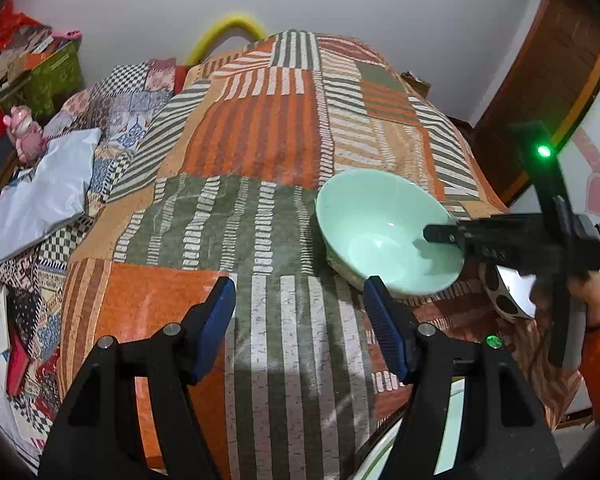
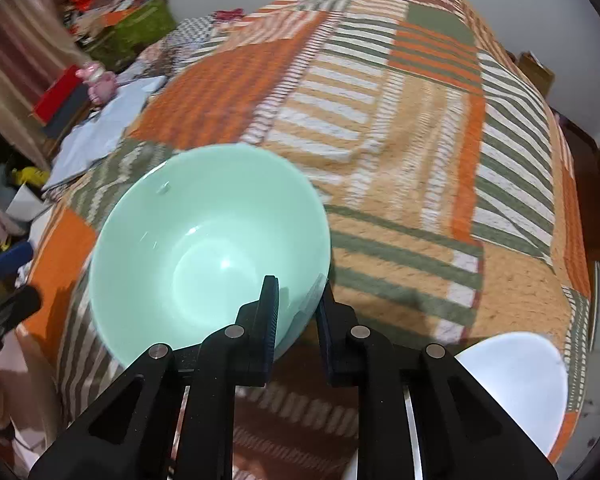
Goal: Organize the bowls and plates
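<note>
Right gripper [image 2: 298, 312] clamped the near rim of the mint-green bowl [image 2: 208, 248] above the patchwork bedspread [image 2: 412, 128]. Left gripper [image 1: 300, 320] stood open, holding nothing, left of the bowl.

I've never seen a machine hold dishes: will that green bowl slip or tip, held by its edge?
The green bowl looks glossy, so its rim could slide between the right gripper fingers, which pinch only one side. Held off-centre like that, it probably wants to droop away from the grip. It appears rigid, likely glass or ceramic, so a drop might chip it, though the bedspread looks soft.
</note>
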`<state>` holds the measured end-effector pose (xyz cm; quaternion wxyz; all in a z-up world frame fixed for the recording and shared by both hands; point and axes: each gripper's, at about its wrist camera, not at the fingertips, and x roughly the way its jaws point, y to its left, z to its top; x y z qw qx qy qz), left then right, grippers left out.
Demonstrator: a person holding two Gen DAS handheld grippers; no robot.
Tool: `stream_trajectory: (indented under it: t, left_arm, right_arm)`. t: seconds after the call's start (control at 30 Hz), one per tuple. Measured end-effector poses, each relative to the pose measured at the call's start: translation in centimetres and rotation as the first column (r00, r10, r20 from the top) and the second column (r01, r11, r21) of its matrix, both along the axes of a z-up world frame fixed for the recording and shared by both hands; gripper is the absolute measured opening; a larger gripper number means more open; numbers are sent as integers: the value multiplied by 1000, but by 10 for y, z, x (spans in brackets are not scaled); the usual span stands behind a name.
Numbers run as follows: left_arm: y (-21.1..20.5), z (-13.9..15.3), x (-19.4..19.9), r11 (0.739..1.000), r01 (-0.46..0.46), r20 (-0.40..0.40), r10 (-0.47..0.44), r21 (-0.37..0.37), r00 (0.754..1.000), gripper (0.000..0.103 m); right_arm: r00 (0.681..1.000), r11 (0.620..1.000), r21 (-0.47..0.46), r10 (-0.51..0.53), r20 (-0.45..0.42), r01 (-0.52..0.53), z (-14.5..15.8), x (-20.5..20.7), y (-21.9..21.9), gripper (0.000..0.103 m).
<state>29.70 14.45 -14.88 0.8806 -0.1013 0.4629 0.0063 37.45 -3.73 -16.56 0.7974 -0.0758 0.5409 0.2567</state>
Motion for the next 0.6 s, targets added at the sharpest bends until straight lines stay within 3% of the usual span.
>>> stream_trajectory:
  t: [0.4, 0.47, 0.6]
  left_arm:
    - [13, -24, -2, 999, -42, -94, 42, -7, 995, 65]
    - [12, -29, -3, 999, -34, -112, 32, -9, 993, 61]
    - [8, -40, -3, 1000, -10, -151, 10, -3, 988, 41]
  right_arm:
    - [992, 990, 71, 125, 23, -126, 0, -45, 20, 16]
    - [990, 987, 73, 140, 23, -141, 0, -50, 23, 16]
    - [990, 987, 80, 137, 42, -140, 1, -60, 22, 18]
